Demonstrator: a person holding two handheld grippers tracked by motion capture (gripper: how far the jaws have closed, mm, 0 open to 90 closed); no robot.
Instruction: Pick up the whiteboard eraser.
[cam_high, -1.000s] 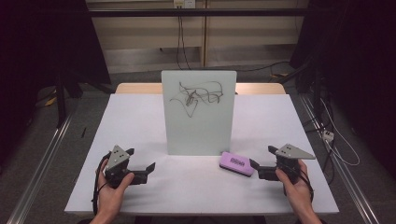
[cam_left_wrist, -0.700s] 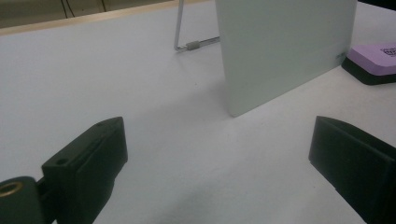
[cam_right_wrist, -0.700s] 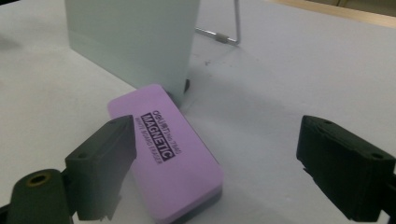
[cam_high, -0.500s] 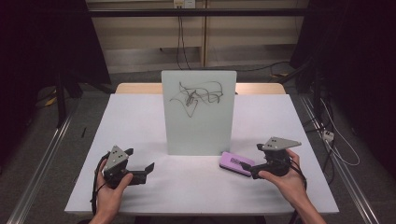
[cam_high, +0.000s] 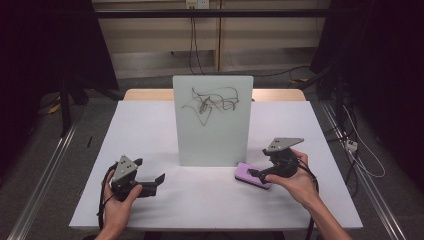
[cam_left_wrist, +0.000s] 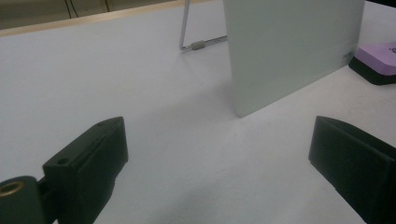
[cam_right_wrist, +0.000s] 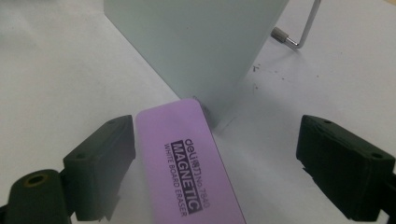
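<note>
Cut off: eraser (cam_right_wrist: 196, 163) near end, below frame.
Label: "deli MAGNETIC WHITE BOARD ERASER".
Right gripper (cam_right_wrist: 215, 158): jaws apart, straddling eraser.
Left gripper (cam_left_wrist: 219, 158): jaws apart, empty.

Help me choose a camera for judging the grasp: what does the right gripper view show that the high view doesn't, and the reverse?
Right gripper view alone: the printed label "MAGNETIC WHITE BOARD ERASER" on the purple eraser, which lies between the open jaws of the right gripper, close to one of them, and the metal stand leg behind the whiteboard.

High view alone: the black scribble on the board's face, the left gripper, both hands and the table.

Both: eraser, whiteboard, right gripper.
</note>
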